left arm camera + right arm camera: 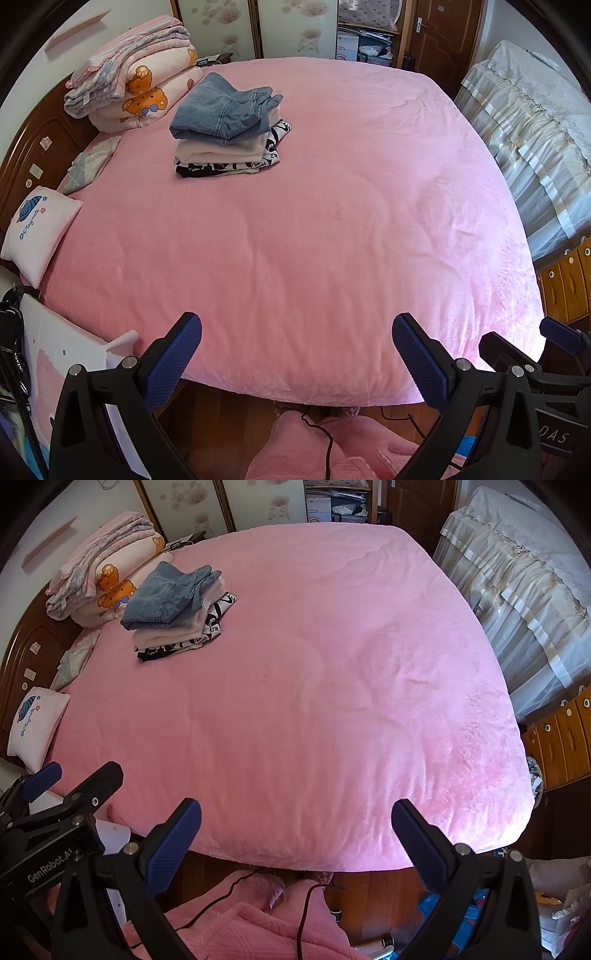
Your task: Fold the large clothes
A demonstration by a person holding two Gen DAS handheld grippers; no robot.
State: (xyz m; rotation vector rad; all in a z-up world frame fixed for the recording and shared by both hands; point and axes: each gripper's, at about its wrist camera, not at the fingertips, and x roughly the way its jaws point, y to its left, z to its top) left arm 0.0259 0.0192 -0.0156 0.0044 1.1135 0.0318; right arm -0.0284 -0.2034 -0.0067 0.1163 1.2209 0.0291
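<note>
A stack of folded clothes [229, 133] lies at the far left of the pink bed [314, 240], with blue jeans [225, 109] on top, a cream garment and a black-and-white one below. It also shows in the right wrist view [173, 613]. My left gripper [297, 354] is open and empty, over the near edge of the bed. My right gripper [295, 834] is open and empty beside it, also at the near edge of the bed [314, 701]. The right gripper shows in the left wrist view [524, 347]. The left gripper shows in the right wrist view [74, 779].
Folded quilts [133, 85] and small pillows [37, 232] lie along the wooden headboard at left. A covered piece of furniture [535, 147] and wooden drawers [569, 280] stand at right. Pink fleece clothing [240, 923] and black cables sit below the grippers.
</note>
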